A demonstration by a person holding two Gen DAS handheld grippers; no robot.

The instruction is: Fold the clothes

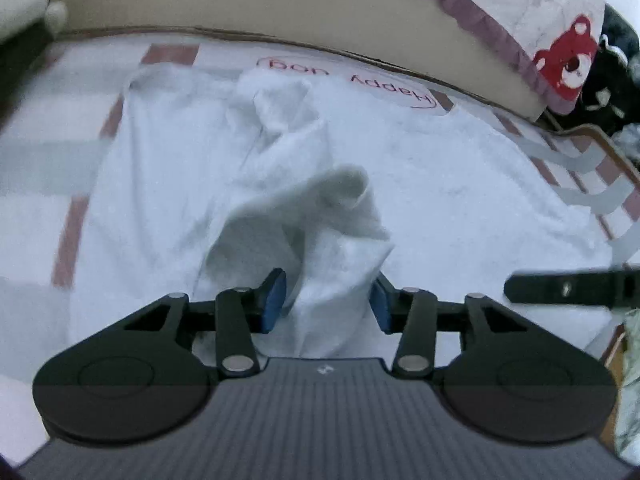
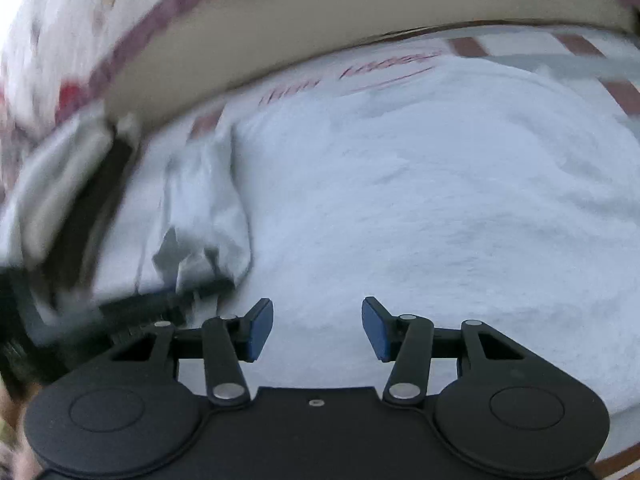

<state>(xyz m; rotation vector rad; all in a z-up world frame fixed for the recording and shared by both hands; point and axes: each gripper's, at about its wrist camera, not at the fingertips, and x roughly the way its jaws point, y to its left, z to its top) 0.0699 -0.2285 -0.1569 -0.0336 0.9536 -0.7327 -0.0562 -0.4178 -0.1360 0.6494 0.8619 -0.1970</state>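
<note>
A white garment (image 1: 440,184) lies spread on a plaid bed sheet (image 1: 40,152). A bunched fold of it (image 1: 320,240) stands up between the blue pads of my left gripper (image 1: 326,304). The left pad stands clear of the cloth and the right pad is at its edge, so the jaws are open around it. My right gripper (image 2: 318,328) hovers open over a flat part of the garment (image 2: 400,200), with nothing between its pads. A black part of it (image 1: 568,288) shows at the right of the left wrist view. The left gripper (image 2: 160,304) appears blurred at the left of the right wrist view.
A beige headboard (image 1: 280,4) runs along the far edge of the bed. A pillow with a purple frill and a red bear (image 1: 560,20) leans on it at the right. Dark objects (image 1: 616,80) sit beyond the bed's right corner.
</note>
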